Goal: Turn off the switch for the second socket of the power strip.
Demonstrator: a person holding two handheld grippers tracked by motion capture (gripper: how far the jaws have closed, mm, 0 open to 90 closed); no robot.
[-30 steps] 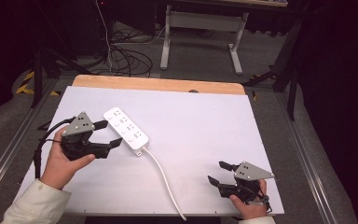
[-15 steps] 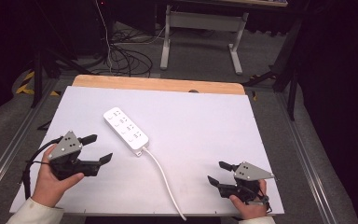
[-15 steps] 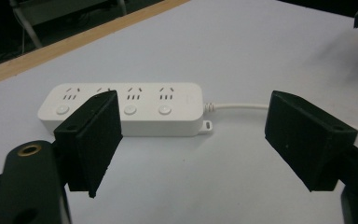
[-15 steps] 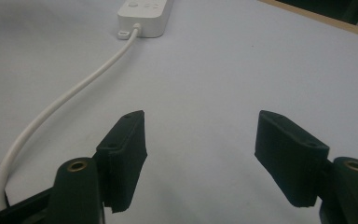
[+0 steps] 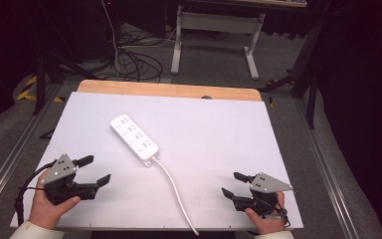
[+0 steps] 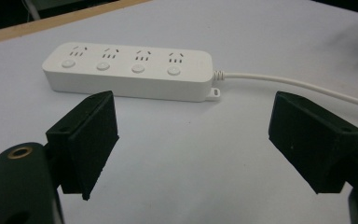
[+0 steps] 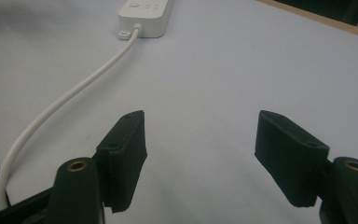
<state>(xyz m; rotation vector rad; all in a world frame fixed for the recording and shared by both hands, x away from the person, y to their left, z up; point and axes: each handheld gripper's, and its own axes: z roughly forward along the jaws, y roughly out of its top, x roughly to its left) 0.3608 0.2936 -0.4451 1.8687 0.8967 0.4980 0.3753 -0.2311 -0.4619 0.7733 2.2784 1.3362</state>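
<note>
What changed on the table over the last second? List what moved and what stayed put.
The left gripper drew back from beside the power strip toward the table's near left corner; its jaws are open and hold nothing. The power strip, its cord and the right gripper, also open, stayed where they were on the white table.

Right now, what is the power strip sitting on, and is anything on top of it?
The power strip lies flat on the white table top. Nothing rests on its sockets and buttons. Its underside is hidden, so anything beneath cannot be seen.
</note>
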